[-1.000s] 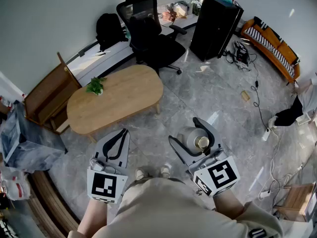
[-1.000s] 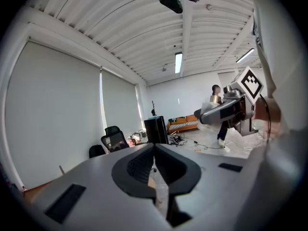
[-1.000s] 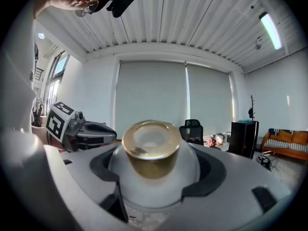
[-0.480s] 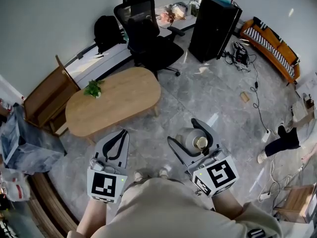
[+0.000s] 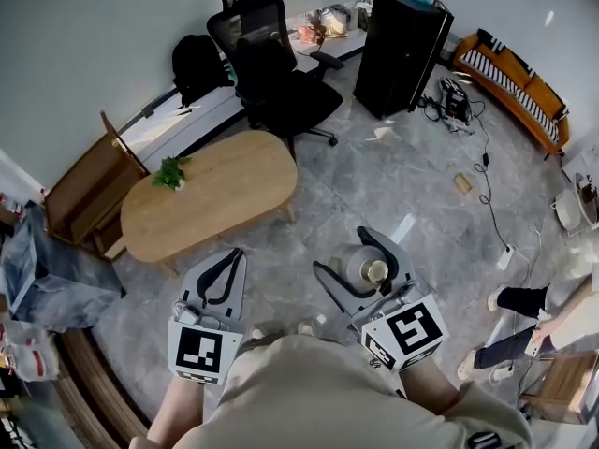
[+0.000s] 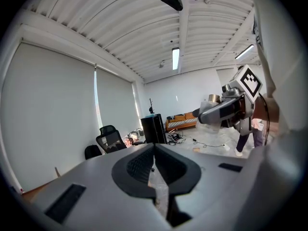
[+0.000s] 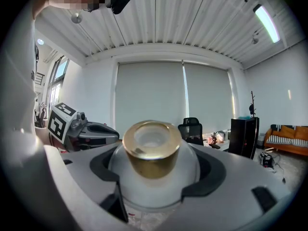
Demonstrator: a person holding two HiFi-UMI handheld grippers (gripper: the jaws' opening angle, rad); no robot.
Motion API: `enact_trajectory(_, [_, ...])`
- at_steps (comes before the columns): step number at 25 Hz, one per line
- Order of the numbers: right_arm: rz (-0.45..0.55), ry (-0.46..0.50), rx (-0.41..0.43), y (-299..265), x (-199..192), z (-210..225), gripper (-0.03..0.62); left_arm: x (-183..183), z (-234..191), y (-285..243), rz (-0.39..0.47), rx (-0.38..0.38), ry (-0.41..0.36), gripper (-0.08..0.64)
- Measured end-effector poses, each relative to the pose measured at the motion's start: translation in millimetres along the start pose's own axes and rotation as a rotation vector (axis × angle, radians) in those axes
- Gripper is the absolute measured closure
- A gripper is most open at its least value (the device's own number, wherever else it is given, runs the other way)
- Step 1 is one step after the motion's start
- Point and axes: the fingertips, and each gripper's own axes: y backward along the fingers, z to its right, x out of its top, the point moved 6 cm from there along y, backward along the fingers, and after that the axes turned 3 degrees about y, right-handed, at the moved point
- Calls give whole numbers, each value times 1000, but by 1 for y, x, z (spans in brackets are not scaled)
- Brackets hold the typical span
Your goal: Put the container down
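Marble floor (image 5: 393,176) lies under both grippers, table (image 5: 206,190) well apart; over the last second little has changed; right gripper (image 5: 342,251) still clamps the container (image 5: 357,264) aloft, unplaced; left gripper (image 6: 154,165) is closed, empty.

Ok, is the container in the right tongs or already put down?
Held, not down: the right gripper view shows the right tongs closed round the container, and the head view shows it above the floor.

A: Where is the container (image 5: 361,267)?
B: Between the jaws of the right gripper (image 5: 343,252); the left gripper (image 5: 230,256) lies to its left.
A: And ahead?
B: The table (image 5: 229,183), plant (image 5: 171,170) on its left end, chair (image 5: 276,73) behind.
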Motion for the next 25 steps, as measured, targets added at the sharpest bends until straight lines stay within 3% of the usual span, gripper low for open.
enact_trajectory(12, [14, -21, 1, 14, -21, 39, 262, -3, 39, -29, -33, -5, -28, 549])
enact_trajectory(25, [-19, -19, -41, -9, -36, 58, 262, -20, 27, -60, -40, -33, -32, 549])
